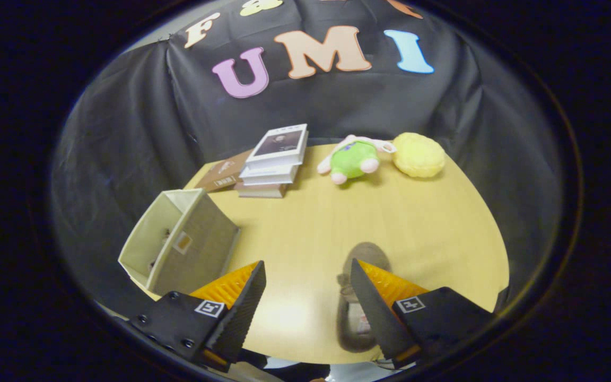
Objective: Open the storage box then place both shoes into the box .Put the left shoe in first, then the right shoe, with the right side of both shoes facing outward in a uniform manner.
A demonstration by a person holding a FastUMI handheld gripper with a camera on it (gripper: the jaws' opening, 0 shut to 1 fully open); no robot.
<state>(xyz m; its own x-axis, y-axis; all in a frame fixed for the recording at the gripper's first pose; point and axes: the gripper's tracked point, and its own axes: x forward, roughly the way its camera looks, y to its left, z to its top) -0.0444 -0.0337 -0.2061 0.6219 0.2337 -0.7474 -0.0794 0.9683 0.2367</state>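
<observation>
Hovering above the desk (433, 223), the tool (308, 289) has its fingers spread wide, gripping nothing. A brown shoe (361, 265) lies on the desk beneath the right finger, partly hidden by it. The storage box (199, 249), open and tipped on its side, sits beyond the left finger at the desk's edge. Farther off stand a stack of books (273, 164), a green plush toy (356, 159) and a yellow cushion (418, 155).

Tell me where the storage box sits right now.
Gripper view: the storage box lies on the table, ahead-left of the open gripper, near the books.
</observation>
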